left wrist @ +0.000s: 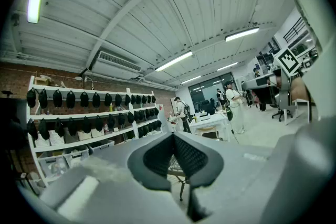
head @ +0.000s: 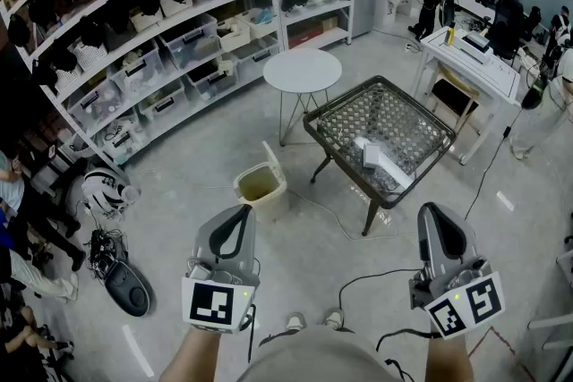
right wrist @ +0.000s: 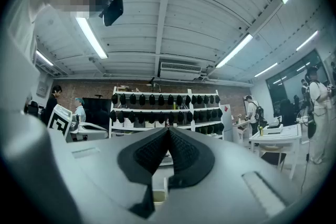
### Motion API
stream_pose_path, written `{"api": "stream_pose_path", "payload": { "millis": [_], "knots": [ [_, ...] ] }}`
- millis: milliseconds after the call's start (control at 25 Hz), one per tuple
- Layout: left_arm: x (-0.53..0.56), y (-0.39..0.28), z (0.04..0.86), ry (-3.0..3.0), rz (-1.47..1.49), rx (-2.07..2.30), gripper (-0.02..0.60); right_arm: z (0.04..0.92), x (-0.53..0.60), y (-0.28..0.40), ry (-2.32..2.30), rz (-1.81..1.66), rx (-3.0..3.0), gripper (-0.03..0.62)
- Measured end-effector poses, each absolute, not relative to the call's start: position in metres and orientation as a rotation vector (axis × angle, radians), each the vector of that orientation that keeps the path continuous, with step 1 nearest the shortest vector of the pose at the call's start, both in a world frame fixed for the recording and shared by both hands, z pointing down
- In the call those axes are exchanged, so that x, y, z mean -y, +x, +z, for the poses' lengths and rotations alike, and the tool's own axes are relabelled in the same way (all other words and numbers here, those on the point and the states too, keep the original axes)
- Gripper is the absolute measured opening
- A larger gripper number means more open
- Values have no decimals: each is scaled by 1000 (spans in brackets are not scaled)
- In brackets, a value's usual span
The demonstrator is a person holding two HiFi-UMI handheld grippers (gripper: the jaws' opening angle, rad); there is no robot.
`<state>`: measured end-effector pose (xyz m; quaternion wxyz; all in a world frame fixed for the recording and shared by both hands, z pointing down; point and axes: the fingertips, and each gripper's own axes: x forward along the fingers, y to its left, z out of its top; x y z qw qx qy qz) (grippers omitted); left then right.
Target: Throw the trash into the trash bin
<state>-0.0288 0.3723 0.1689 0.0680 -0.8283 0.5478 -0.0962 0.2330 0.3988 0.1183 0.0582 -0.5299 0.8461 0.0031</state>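
on the glass table [head: 315, 131], far right, white trash [head: 376, 158] lies untouched. bin [head: 244, 185] stands on the floor to its left, lid up. left gripper [head: 243, 210] and right gripper [head: 433, 210] both closed, empty, held near. risks: floor cable [head: 385, 273] could snag a foot; small bin mouth, an off-centre drop likely misses.

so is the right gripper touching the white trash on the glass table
Apart. The head view shows the right gripper held back from the glass table, with bare floor between its shut, empty jaws and the white trash.
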Motion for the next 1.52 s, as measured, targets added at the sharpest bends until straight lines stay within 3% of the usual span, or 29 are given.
{"api": "stream_pose_path", "payload": {
  "millis": [800,840,880,920,1520],
  "knots": [
    [-345,21,171,-2535,-313,-1607,2,125,-373,272,-1647,-10,-2535,4],
    [-344,24,171,-2536,-312,-1607,2,125,-371,275,-1657,0,-2531,47],
    [-343,27,172,-2537,-312,-1608,2,125,-370,278,-1654,7,-2530,197],
    [-342,30,173,-2537,-312,-1609,2,125,-370,281,-1644,7,-2529,224],
    [-333,66,184,-2501,-353,-1613,2,151,-354,313,-1582,-77,-2579,216]
  ]
}}
